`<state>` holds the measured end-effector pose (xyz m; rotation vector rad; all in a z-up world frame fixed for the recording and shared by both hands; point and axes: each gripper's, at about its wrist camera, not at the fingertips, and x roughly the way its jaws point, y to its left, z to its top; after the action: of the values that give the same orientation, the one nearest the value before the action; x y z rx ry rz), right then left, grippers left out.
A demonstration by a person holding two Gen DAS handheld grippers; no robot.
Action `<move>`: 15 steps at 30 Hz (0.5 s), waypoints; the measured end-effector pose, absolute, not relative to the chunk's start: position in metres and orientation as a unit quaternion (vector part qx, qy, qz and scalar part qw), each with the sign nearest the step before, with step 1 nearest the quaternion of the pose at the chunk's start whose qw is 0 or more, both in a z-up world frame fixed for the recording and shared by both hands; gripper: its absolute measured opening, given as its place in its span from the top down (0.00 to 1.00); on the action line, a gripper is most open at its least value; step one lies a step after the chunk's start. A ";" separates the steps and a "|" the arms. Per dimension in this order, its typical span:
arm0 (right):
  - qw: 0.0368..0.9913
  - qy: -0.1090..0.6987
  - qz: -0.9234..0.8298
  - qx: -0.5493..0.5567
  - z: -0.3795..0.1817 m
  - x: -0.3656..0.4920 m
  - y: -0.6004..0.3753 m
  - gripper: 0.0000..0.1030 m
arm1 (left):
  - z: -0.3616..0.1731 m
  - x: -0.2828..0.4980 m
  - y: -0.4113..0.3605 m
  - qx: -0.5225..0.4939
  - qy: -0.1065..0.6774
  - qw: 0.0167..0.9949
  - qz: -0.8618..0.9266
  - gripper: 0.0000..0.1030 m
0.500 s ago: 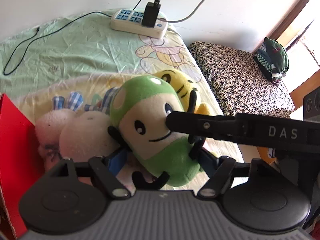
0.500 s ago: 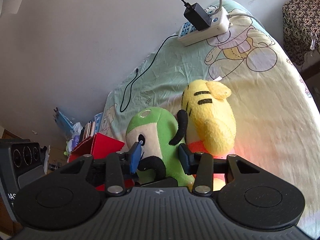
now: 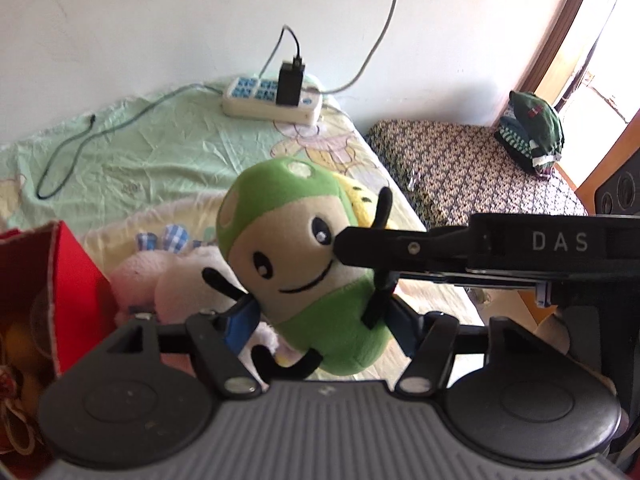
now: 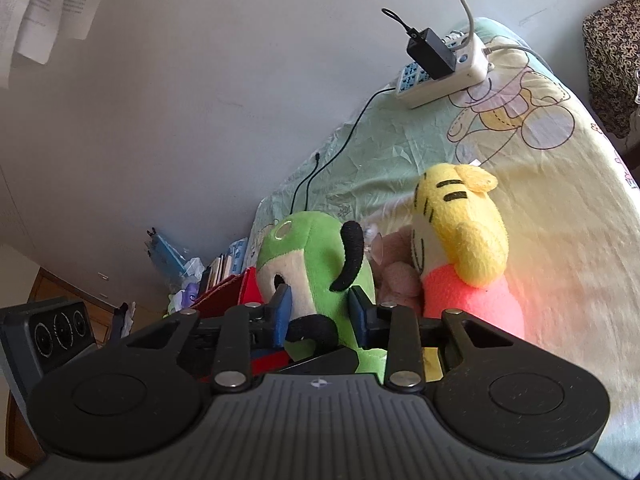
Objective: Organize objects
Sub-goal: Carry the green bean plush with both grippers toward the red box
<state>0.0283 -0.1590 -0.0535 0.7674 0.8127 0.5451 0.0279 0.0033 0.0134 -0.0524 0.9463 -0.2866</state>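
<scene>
A green mushroom plush (image 3: 288, 216) with a cream face hangs above the bed. My left gripper (image 3: 320, 324) is shut on its lower body, one blue pad on each side. My right gripper (image 4: 320, 310) is shut on the same plush (image 4: 316, 240) from the side, and one of its black fingers (image 3: 384, 246) presses by the plush's eye in the left wrist view. A yellow tiger plush (image 4: 460, 240) with a pink body lies just right of it, and a pale pink plush (image 3: 180, 280) lies behind it. A red box (image 3: 68, 280) stands open at the left.
A white power strip (image 3: 272, 104) with a black charger and cables lies at the head of the bed (image 3: 140, 160) against the wall. A patterned stool (image 3: 472, 168) with folded clothes stands to the right. Books and clutter (image 4: 216, 272) sit beyond the red box.
The green plush has risen off the bed with both grippers on it. The left wrist view has tilted up, and the open inside of the red box now shows.
</scene>
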 end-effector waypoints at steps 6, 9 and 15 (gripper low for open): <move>0.823 0.349 0.291 0.342 -0.030 0.009 -0.134 0.67 | 0.039 -0.005 0.017 -0.003 0.404 0.908 -0.110 0.35; 0.820 0.342 0.307 0.340 -0.023 0.006 -0.116 0.67 | 0.050 -0.019 0.032 0.005 0.384 0.919 -0.091 0.35; 0.804 0.343 0.343 0.344 -0.010 0.014 -0.064 0.67 | 0.067 -0.040 0.084 -0.005 0.361 0.931 -0.054 0.35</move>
<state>0.0141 -0.0645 -0.0105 0.7367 0.7350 0.7352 -0.0402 0.0843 0.0671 -0.0095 0.7381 -0.1115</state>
